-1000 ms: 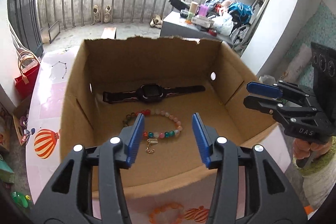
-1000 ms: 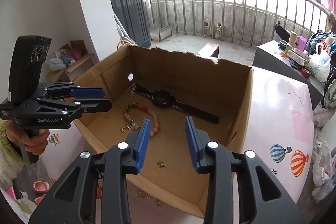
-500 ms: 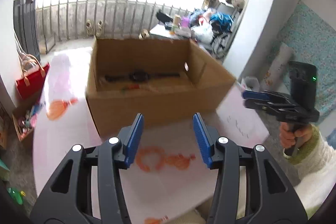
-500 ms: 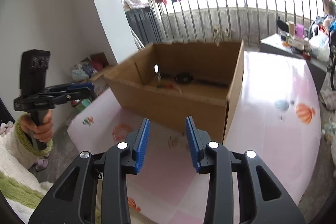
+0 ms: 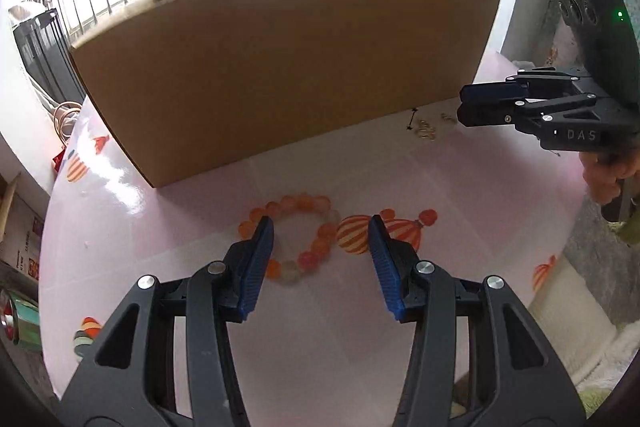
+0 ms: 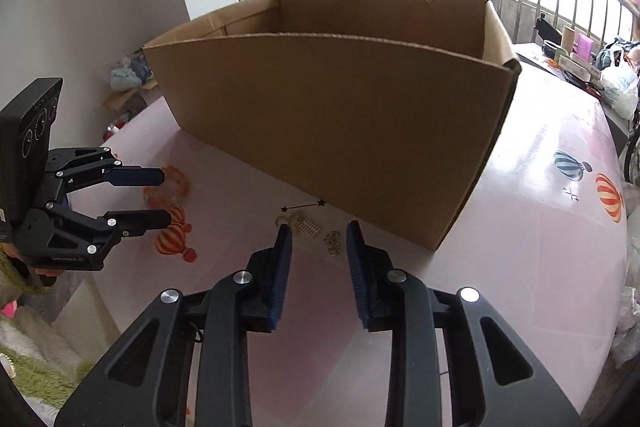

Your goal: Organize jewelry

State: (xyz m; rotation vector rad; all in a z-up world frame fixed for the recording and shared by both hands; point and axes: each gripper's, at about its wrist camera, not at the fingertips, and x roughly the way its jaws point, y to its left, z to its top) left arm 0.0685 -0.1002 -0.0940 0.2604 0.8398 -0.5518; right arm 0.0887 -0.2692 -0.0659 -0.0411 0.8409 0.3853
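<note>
Two grippers are hovering over the pink table (image 5: 168, 227) before the cardboard box (image 5: 280, 67). The left gripper (image 5: 320, 227), jaws open and empty, is framing the orange bead bracelet (image 5: 298, 235) at 12 o'clock. The right gripper (image 6: 318, 231), jaws just closing yet empty, is nearing small gold earrings (image 6: 316, 233).

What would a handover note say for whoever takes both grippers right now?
Left gripper: open, empty, over the orange bracelet lying on the table.
Right gripper: open, empty, jaws just been closing, nothing between the pads; aimed at the small gold pieces beside the box.
Done: cannot tell from here; the box's inside is hidden.
Left: bracelet and gold pieces, both still outside the box.
</note>
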